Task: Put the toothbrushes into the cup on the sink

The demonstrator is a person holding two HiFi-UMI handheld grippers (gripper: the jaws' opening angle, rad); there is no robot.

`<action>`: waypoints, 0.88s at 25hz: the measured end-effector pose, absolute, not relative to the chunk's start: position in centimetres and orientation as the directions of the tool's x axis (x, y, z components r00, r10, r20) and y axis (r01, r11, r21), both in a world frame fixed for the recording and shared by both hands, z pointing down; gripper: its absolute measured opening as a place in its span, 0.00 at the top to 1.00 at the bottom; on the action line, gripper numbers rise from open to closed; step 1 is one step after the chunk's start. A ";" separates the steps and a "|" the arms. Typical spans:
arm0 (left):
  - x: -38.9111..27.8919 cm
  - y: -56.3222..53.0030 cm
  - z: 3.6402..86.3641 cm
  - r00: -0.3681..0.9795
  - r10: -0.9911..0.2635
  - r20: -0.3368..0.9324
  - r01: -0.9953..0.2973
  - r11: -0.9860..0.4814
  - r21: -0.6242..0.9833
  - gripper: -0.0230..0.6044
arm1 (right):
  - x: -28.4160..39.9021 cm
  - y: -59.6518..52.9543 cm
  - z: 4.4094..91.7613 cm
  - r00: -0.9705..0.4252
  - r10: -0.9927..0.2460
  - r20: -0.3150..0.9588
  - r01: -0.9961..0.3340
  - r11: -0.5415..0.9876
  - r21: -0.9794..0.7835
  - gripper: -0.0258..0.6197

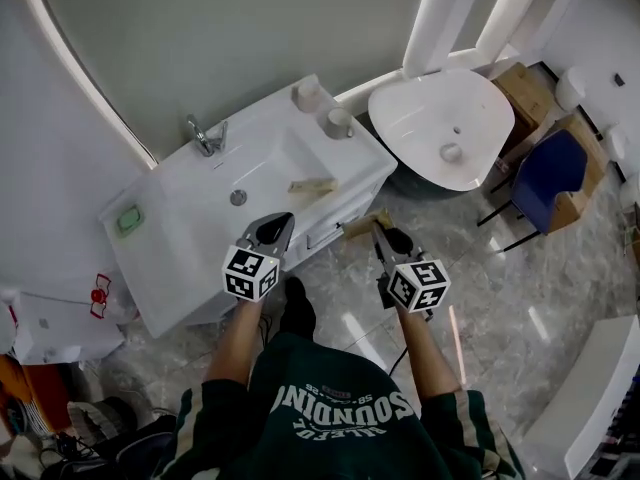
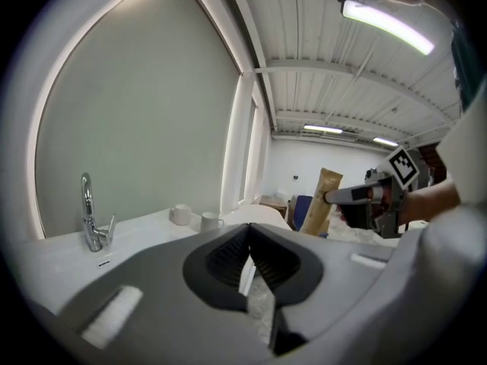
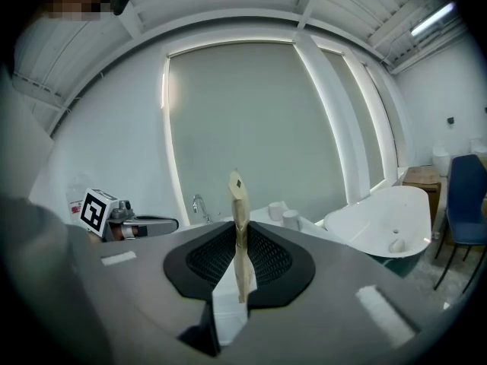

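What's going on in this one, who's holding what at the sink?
A person stands in front of the white sink with a gripper in each hand. The right gripper is shut on a tan paper toothbrush packet, held just short of the sink's front edge. The left gripper is shut and empty. A second packet lies on the sink, and two white cups stand at its far right corner.

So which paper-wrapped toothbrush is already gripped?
The toothbrush clamped between the jaws of the right gripper; the other toothbrush lies loose in the sink.
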State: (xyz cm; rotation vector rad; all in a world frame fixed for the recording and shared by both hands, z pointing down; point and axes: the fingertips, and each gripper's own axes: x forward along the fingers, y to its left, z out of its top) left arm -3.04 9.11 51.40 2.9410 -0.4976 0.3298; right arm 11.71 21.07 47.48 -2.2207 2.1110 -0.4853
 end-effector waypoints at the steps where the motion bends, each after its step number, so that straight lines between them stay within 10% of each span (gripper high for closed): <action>1: -2.5 7.8 51.5 0.921 -0.303 0.244 -0.335 -0.937 0.099 0.88 | 12.0 19.4 47.4 0.022 -0.980 0.199 -0.968 -0.070 -0.241 0.88; 22: 3.0 -10.4 51.2 0.922 -0.278 0.268 -0.317 -0.941 0.115 0.88 | 14.7 -2.6 47.2 -0.063 -0.968 0.244 -0.972 0.004 -0.234 0.88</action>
